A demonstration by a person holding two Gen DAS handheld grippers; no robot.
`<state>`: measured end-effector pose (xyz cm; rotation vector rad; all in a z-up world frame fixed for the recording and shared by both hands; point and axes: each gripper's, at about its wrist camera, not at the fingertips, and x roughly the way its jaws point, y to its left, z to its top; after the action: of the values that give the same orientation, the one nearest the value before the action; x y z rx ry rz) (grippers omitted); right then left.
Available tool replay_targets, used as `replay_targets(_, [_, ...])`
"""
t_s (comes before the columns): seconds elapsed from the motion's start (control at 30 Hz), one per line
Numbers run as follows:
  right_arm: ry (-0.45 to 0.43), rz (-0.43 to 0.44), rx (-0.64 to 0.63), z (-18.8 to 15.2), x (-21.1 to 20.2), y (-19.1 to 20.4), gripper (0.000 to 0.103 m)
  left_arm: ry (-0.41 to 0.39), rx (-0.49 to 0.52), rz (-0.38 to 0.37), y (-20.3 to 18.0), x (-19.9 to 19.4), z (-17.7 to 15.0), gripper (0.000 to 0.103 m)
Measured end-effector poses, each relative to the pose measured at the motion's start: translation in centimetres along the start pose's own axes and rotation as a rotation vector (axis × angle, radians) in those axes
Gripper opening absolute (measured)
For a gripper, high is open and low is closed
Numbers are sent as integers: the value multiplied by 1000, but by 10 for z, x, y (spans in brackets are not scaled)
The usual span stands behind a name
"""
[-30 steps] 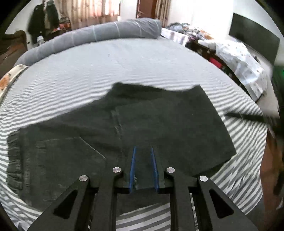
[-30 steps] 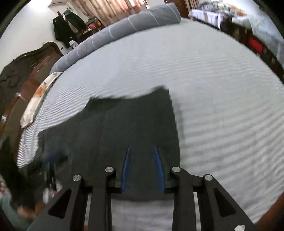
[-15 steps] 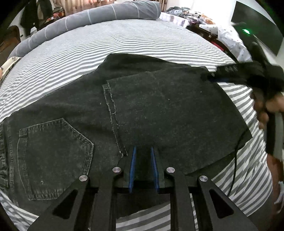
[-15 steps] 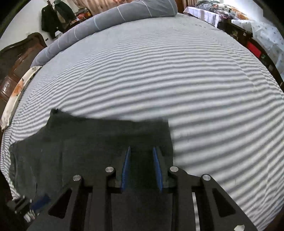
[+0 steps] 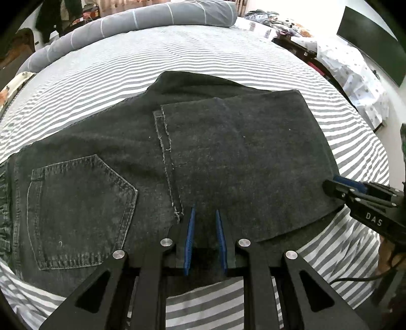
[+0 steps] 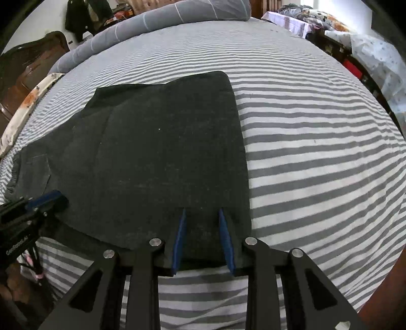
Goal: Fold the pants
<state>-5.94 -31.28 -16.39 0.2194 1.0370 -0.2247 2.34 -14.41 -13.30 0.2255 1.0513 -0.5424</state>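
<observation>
Bed with grey-and-white striped sheet. Dark denim pants, folded, lie flat on it. A grey rolled duvet lies along its far edge.

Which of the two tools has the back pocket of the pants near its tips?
The left tool: the stitched back pocket lies just to its left. The right tool sits over plain folded denim only.
</observation>
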Motion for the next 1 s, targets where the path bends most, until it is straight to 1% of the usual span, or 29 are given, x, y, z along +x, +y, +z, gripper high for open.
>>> replay_targets(0.03, [7, -5, 1, 3, 0, -1, 28, 1, -4, 0, 0, 0, 0, 20])
replay_targets(0.1, [16, -2, 6, 6, -2, -1, 30, 12, -24, -10, 2, -5, -1, 28])
replay_targets(0.13, [19, 6, 14, 9, -5, 0, 34, 17, -51, -37, 7, -10, -2, 30])
replay_targets(0.2, [15, 14, 33, 10, -12, 2, 36, 8, -101, -76, 20, -22, -7, 40])
replay_targets(0.23, [1, 28, 47, 11, -19, 4, 36, -4, -136, -96, 30, -31, -10, 42])
replay_targets(0.27, [-11, 41, 53, 12, -24, 5, 37, -21, -175, -115, 42, -41, -14, 45])
replay_targets(0.3, [-23, 50, 55, 12, -31, 5, 39, -37, -212, -127, 54, -50, -18, 47])
replay_targets(0.33, [-39, 59, 54, 12, -39, 10, 43, -56, -257, -137, 70, -61, -22, 48])
replay_targets(0.37, [-52, 70, 50, 13, -44, 14, 43, -79, -304, -142, 87, -72, -27, 50])
replay_targets(0.43, [-74, 99, 35, 15, -54, 26, 49, -123, -395, -130, 121, -92, -37, 51])
replay_targets(0.57, [-79, 154, 15, 18, -62, 49, 52, -207, -586, -99, 192, -123, -64, 53])
replay_targets(0.6, [-77, 164, 13, 17, -64, 56, 53, -220, -639, -104, 211, -128, -72, 54])
replay_targets(0.67, [-70, 193, 0, 17, -64, 72, 53, -226, -727, -104, 238, -130, -85, 54])
replay_targets(0.73, [-63, 197, -23, 21, -60, 92, 54, -219, -803, -108, 260, -127, -100, 54])
replay_targets(0.77, [-60, 202, -32, 21, -58, 98, 54, -216, -823, -110, 264, -124, -104, 54])
replay_targets(0.9, [-37, 215, -52, 21, -49, 121, 54, -192, -855, -150, 277, -108, -115, 54])
replay_targets(1.0, [-21, 213, -71, 23, -43, 135, 54, -183, -870, -180, 281, -92, -116, 54])
